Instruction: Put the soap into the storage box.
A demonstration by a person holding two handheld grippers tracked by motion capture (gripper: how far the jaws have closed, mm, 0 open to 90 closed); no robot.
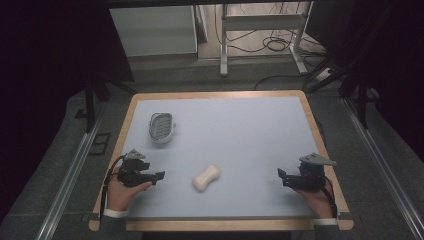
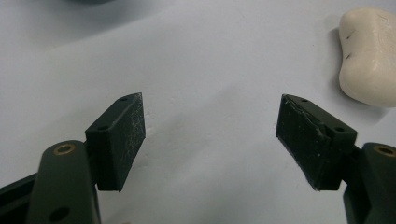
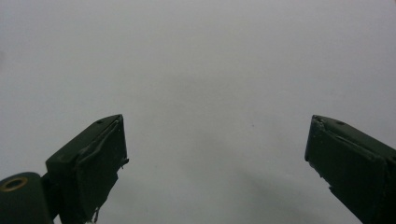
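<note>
- The room behind is dim, with dark curtains at both sides, a grey floor, a white metal frame standing at the back and black cables looped on the floor near it.
- A pale blue-grey tabletop with a light wooden edge takes up the middle of the high view.
- A small oval soap dish, white with a ribbed grey-green inside, sits on the far left part of the tabletop — well apart from both grippers.
- A cream-white, waisted bar of soap lies on the tabletop near the front, a little left of centre, tilted so that one end points toward the far right.
- The left gripper, black and held in the person's left hand, rests at the front left, pointing right toward the bar of soap; its fingers are spread wide with bare tabletop between them.
- In the left gripper view the bar of soap lies ahead and off to the right, apart from the fingers.
- The right gripper, black with a grey three-cornered plate on top, sits at the front right in the person's right hand, pointing left.
- Its fingers are released too — wide apart over plain tabletop, grasping nothing.
</note>
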